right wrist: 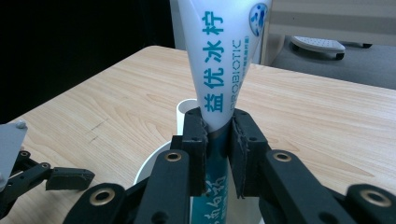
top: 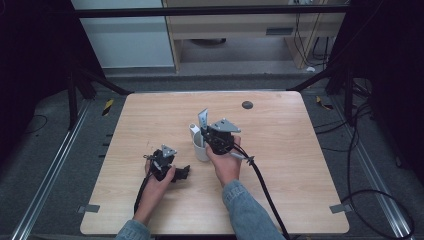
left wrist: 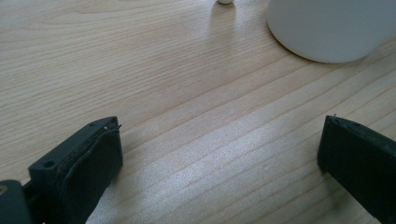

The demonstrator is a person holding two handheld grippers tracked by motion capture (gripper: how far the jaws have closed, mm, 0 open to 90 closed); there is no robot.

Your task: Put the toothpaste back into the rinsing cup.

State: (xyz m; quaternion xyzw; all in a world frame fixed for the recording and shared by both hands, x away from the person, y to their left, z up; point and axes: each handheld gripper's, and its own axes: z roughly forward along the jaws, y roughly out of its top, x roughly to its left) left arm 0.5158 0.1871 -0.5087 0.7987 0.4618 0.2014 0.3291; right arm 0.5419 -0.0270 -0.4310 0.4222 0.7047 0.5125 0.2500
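over the white cup [top: 201, 146] near the counter's [top: 280, 165] middle, the right claw [right wrist: 218, 140] pinches a toothpaste tube [right wrist: 226, 60] upright, likely to stand it inside; the left claw [left wrist: 219, 158] rests beside, wide open, holding nothing.

The white cup [top: 201, 148] is standing near the middle of the table [top: 280, 170], and the tube [top: 203, 120] is rising out of it, blocking the way straight over its mouth. The right gripper [top: 209, 134], clamped on the tube, and the hand behind it are closing off the cup's near right side. A second white tube [top: 194, 129] is standing just beside the cup on its far left. The left gripper [top: 183, 172] is lying low on the table near the cup's left, its jaws standing wide with bare wood between them. A small dark disc [top: 247, 105] is sitting at the far edge. The wood to the right and far left is lying open.
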